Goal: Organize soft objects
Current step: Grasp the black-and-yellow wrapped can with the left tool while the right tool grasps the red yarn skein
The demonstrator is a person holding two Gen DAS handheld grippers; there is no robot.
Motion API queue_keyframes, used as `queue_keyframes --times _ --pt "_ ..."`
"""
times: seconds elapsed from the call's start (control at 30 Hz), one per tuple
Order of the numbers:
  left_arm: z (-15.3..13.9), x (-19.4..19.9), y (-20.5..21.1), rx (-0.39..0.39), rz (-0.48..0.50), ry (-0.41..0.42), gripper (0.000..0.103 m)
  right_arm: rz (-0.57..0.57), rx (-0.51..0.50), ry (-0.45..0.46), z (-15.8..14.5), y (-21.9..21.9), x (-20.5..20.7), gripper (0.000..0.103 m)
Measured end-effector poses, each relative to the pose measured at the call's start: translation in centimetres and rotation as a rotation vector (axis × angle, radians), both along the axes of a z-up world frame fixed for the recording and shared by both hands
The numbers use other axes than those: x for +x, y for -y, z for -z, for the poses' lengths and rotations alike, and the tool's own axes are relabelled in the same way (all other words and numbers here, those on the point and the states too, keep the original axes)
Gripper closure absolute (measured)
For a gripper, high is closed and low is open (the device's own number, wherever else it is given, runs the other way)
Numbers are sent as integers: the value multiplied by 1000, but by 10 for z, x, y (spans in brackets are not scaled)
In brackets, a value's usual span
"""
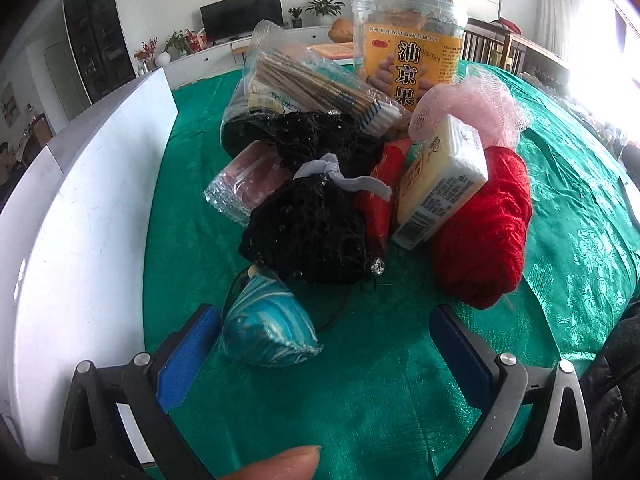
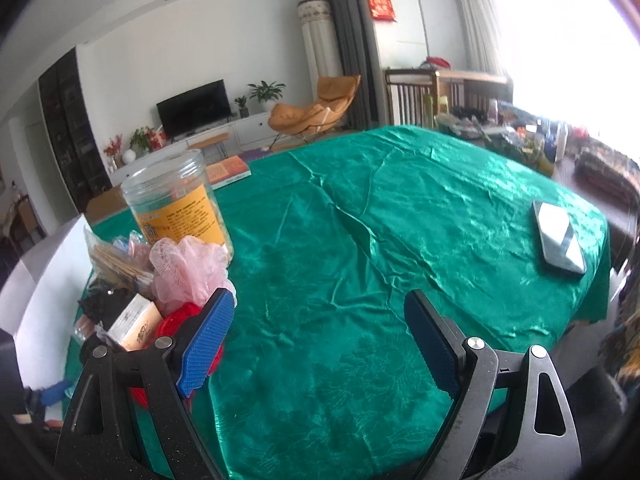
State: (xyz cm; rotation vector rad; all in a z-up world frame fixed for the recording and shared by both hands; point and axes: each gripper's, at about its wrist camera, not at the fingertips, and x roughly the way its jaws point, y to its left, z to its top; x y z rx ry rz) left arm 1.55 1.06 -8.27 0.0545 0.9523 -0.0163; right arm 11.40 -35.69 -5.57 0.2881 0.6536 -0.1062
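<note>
Both claws hang released over the green cloth (image 2: 360,220). The left gripper (image 1: 324,344) has a teal pouch (image 1: 264,328) beside its inner pad; the right gripper (image 2: 320,340) grasps nothing.

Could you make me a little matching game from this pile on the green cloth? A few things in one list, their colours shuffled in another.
Things:
1. ball of yarn
2. bath puff
3. lacy cloth bundle
4. small striped pouch

Colours:
a. pale pink
b. teal with white streaks
c. red
d. black

Pairs: 1-c, 2-a, 3-d, 4-b

The pouch lies nearest the left gripper, just inside its open jaws.
</note>
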Motion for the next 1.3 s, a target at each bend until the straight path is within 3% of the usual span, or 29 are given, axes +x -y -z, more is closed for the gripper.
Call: queue_keyframes --times 0.07,0.13,0.2,0.27,0.5,0.57,0.7,0.73,0.87,1.0,1.1,1.2,1.3 --pt "6 3 -3 -7 -14 -29 0 -74 75 -46 7 -3 5 14" --pt "13 5 -3 7 -18 -56 0 -241 107 -148 17 -25 18 14" --pt "15 4 -4 3 -18 -45 0 -387 65 -248 25 -61 29 14" --pt "16 4 -4 4 -13 -44 0 -480 13 -290 29 -93 34 14" --pt "19 5 -7 -9 -15 -45 0 -600 57 -368 46 -166 48 14" --pt "17 8 -10 -17 -17 -65 0 -549 -16 -359 35 -169 42 14" --pt "18 18 -18 -49 -54 -71 0 -237 -294 -292 11 -147 42 13" --pt "18 22 -18 -46 -51 -73 0 -189 -305 -284 9 -141 44 13" --pt "15 35 -24 -57 -17 -126 0 -176 -85 -248 -11 -133 21 13" --pt "-2 43 -36 -143 -9 -123 0 -196 -30 -171 -33 -158 -23 13" --pt "-34 50 -42 -180 21 -65 0 -167 3 -103 -47 -179 -50 13" --pt "-72 75 -54 -190 35 -3 0 -126 77 -126 -38 -178 -64 13" --pt "-101 111 -86 -238 -26 20 0 -77 159 -146 -34 -166 -72 13"
